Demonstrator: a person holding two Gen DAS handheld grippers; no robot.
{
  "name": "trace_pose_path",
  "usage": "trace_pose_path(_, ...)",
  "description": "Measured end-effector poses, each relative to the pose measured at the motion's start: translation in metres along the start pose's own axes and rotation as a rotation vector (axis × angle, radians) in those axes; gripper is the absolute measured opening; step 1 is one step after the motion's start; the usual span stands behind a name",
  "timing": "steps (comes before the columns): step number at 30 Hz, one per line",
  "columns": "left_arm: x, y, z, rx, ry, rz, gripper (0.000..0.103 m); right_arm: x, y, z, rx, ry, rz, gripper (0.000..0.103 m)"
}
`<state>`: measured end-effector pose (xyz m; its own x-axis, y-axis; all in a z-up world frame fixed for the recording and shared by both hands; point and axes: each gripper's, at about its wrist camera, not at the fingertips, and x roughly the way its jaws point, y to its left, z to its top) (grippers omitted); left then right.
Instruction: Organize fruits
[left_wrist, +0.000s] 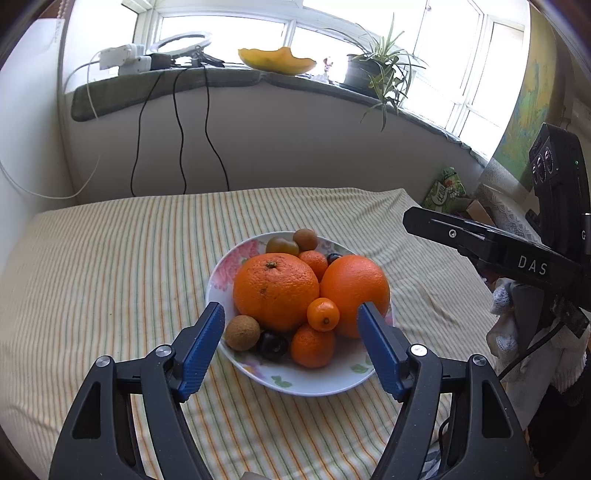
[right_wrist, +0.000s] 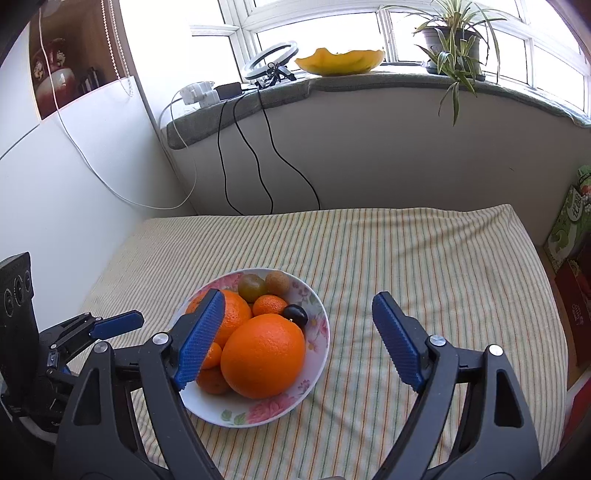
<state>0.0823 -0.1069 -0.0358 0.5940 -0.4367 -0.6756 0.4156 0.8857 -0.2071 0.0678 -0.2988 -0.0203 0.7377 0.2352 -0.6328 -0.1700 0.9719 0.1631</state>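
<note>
A white floral bowl (left_wrist: 236, 258) stands on the striped cloth, piled with fruit: two big oranges (left_wrist: 275, 291) (left_wrist: 356, 286), small mandarins (left_wrist: 312, 345), a kumquat (left_wrist: 323, 314), brown longans (left_wrist: 242, 332), dark grapes (left_wrist: 272, 345) and a greenish tomato (left_wrist: 282, 245). My left gripper (left_wrist: 291, 343) is open and empty, hovering just before the bowl's near side. The right gripper's body (left_wrist: 517, 258) shows at the right. In the right wrist view my right gripper (right_wrist: 299, 339) is open and empty above the bowl (right_wrist: 317, 354); the near orange (right_wrist: 263, 356) lies between its fingers. The left gripper (right_wrist: 110, 325) shows at the left.
The striped cloth (left_wrist: 110, 277) covers the table. A windowsill behind holds a yellow dish (left_wrist: 277, 59), a potted plant (left_wrist: 376, 70), a ring light (right_wrist: 271, 61) and chargers with hanging cables (left_wrist: 181, 129). Green boxes (right_wrist: 570, 221) stand at the right edge.
</note>
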Motion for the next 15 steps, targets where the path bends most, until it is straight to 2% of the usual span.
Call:
trace_pose_path(5, -0.006, 0.000, -0.003, -0.008, -0.011, 0.011, 0.075, -0.019, 0.005, -0.008, -0.016, -0.058, -0.047, 0.089)
trace_pose_path(7, -0.009, -0.001, -0.003, -0.003, -0.022, 0.024, 0.078, -0.025, 0.006, -0.012, -0.014, -0.077, -0.061, 0.093)
trace_pose_path(15, -0.015, 0.001, -0.007, -0.006, -0.035, 0.042, 0.079, -0.039, 0.006, -0.024, 0.004, -0.111, -0.122, 0.096)
